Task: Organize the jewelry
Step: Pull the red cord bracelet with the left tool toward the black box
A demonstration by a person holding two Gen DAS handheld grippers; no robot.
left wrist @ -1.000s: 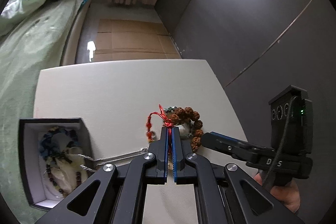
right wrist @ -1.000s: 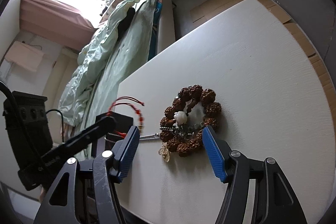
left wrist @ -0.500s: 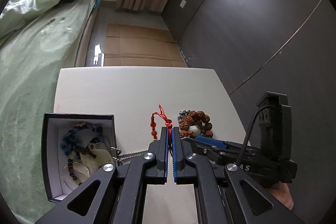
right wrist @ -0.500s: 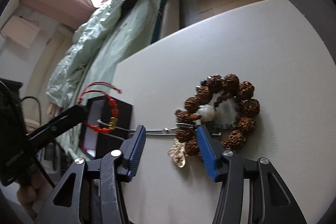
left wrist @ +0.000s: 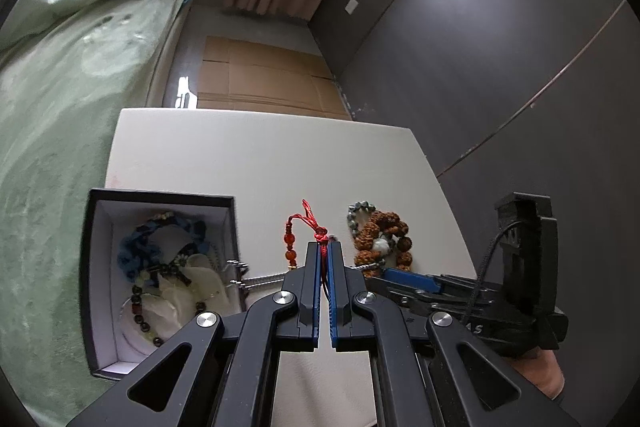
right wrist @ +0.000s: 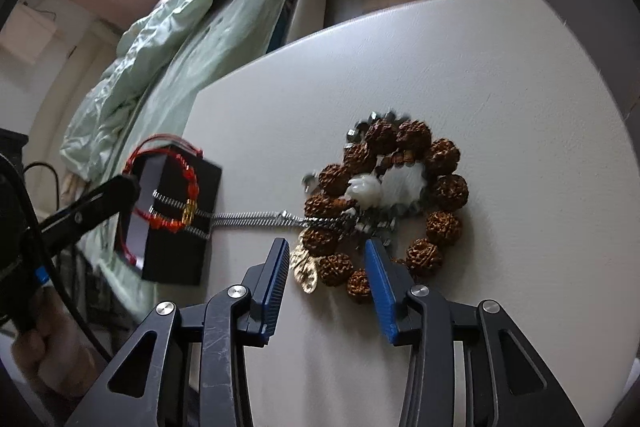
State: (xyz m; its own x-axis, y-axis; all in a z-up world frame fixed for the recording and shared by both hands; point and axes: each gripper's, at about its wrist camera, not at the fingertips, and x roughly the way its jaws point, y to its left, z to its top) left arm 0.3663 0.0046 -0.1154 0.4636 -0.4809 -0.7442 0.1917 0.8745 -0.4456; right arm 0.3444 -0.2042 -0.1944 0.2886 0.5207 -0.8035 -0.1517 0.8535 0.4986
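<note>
Your left claw (left wrist: 324, 259) clenched on red corded bead bracelet (right wrist: 170, 189), loop hanging vert.; right claw (right wrist: 326, 273) released over brown knobbly seed-bead bracelet (right wrist: 394, 203) flat on white table (right wrist: 500, 75).

Our left gripper (left wrist: 324, 251) has its jaws pressed nearly together — pinched on the red bracelet (left wrist: 298, 233), held off the surface. Our right gripper (right wrist: 326, 259) sits low beside it, jaws spread apart, gripping nothing (a bare hand (left wrist: 548, 373) shows behind its handle).
</note>
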